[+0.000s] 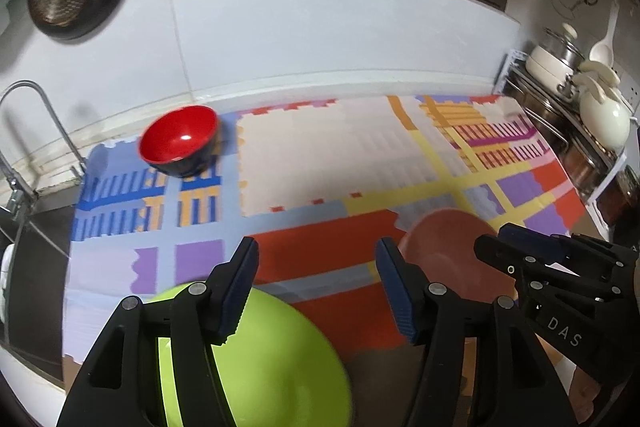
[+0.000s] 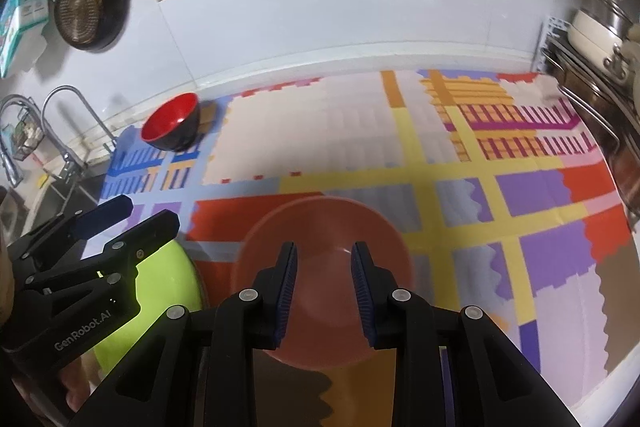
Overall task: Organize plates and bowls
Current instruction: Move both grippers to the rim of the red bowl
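The left gripper (image 1: pixel 316 287) has its fingers wide apart over the green bowl (image 1: pixel 264 367) at the counter's near edge, gripping nothing. The right gripper (image 2: pixel 324 291) hangs with fingers parted above the salmon-pink bowl (image 2: pixel 324 267), apparently not touching it, though motion blur hinders certainty. The red bowl (image 2: pixel 172 123) sits alone near the far-left corner of the mat (image 2: pixel 520 195); nothing is stacked yet, so sorting has barely begun

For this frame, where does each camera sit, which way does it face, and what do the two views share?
Left wrist: rides the left gripper, facing across the patterned mat toward the wall; jaws open over the green bowl; right gripper shows.
Right wrist: rides the right gripper, jaws apart above the pink bowl; left gripper shows.
Shared: red bowl, mat, both near bowls.
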Action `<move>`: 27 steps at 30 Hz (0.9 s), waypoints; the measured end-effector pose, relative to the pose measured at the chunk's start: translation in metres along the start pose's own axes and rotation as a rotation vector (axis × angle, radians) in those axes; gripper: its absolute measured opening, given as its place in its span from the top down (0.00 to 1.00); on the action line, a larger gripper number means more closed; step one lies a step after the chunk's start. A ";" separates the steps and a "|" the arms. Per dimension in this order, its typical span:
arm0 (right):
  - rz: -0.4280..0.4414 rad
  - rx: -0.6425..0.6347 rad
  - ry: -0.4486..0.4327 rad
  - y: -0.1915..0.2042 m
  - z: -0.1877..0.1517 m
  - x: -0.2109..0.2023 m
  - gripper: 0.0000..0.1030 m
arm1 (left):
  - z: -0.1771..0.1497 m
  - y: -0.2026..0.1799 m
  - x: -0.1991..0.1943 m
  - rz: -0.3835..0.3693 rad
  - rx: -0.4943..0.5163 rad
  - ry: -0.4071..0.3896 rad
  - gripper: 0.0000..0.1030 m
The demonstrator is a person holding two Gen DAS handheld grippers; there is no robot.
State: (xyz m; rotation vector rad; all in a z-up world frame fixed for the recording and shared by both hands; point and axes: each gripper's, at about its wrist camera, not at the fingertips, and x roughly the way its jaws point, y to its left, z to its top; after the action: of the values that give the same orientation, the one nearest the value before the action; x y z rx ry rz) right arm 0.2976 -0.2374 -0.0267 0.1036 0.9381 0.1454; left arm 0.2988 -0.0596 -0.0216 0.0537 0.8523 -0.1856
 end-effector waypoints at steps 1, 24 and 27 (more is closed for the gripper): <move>0.004 -0.003 -0.001 0.005 0.002 0.001 0.72 | 0.000 0.005 -0.001 0.004 -0.004 -0.005 0.40; 0.099 -0.063 -0.069 0.116 0.047 0.017 0.72 | 0.019 0.126 -0.029 0.093 -0.111 -0.099 0.37; 0.102 -0.068 -0.079 0.128 0.054 0.020 0.72 | 0.023 0.138 -0.030 0.112 -0.109 -0.108 0.36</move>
State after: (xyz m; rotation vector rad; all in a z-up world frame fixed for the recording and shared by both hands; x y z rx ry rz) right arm 0.3433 -0.1089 0.0085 0.0931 0.8488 0.2658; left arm 0.3216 0.0775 0.0125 -0.0109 0.7483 -0.0366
